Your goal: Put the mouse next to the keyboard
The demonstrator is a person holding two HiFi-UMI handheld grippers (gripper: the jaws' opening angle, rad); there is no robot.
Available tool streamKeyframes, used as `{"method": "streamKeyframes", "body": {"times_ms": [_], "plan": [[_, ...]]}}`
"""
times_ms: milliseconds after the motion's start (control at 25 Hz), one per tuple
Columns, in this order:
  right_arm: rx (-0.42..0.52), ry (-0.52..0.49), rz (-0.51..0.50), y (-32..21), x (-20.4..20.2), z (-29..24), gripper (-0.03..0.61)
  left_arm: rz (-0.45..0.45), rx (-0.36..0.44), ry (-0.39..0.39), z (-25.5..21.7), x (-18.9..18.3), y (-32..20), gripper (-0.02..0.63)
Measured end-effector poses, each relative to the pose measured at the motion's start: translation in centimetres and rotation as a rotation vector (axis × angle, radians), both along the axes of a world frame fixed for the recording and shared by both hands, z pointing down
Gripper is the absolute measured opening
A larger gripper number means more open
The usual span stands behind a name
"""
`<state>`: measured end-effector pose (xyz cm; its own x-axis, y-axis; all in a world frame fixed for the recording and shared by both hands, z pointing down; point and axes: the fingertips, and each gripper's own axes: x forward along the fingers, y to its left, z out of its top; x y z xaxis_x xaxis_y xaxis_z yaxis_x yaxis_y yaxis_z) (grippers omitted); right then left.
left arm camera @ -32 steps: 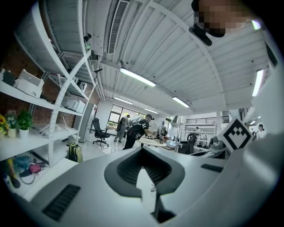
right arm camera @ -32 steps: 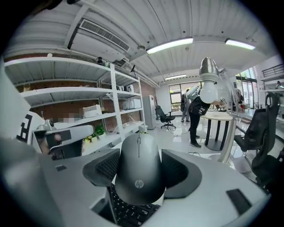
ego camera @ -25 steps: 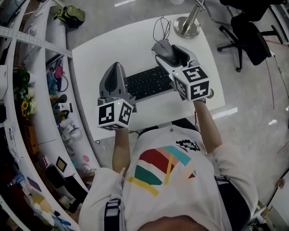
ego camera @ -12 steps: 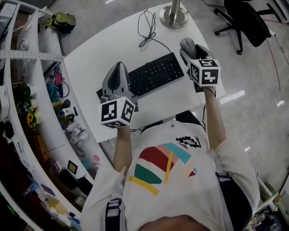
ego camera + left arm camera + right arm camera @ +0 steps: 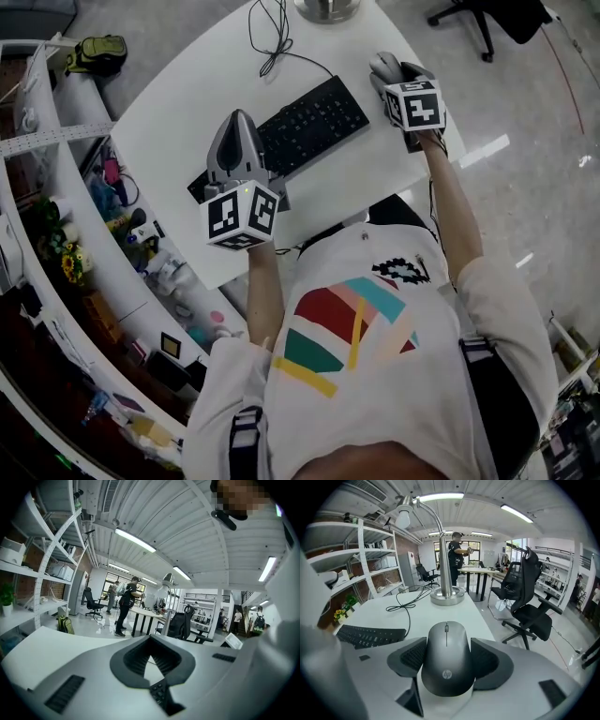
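A dark grey mouse [image 5: 382, 64] [image 5: 446, 660] sits between the jaws of my right gripper [image 5: 386, 75] [image 5: 449, 654], which is shut on its sides. It is over the white table's [image 5: 178, 103] right edge, just off the right end of the black keyboard [image 5: 305, 124] [image 5: 369, 636]. I cannot tell whether the mouse rests on the table or hangs above it. My left gripper [image 5: 241, 120] [image 5: 152, 662] hovers over the keyboard's left end, jaws together with nothing held. A strip of keys shows below the jaws in the left gripper view.
A metal lamp base [image 5: 326, 7] [image 5: 447, 596] stands at the table's far edge, with a black cable [image 5: 272, 42] [image 5: 405, 604] looping beside it. An office chair [image 5: 524, 606] stands on the floor to the right. Curved shelves [image 5: 56, 225] with clutter run along the left.
My right gripper has carried the mouse from behind the keyboard's far right corner to a spot off its right end. The left gripper stays over the keyboard's left end.
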<state>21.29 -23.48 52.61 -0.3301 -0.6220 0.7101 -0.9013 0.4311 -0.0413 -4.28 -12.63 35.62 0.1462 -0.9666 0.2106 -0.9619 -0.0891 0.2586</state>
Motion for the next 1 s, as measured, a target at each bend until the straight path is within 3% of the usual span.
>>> {"method": "streamKeyframes", "body": {"times_ms": [600,1000], "plan": [[-0.054,0.025,-0.013,0.1,-1.0,3.3,0.304,-0.024,-0.022,-0.012,0.8,-1.0,0.6,0.044],[-0.008,0.007,-0.021,0.0,-0.9,3.2,0.307,-0.026,-0.009,-0.005,0.3,-1.2,0.8,0.044]]}}
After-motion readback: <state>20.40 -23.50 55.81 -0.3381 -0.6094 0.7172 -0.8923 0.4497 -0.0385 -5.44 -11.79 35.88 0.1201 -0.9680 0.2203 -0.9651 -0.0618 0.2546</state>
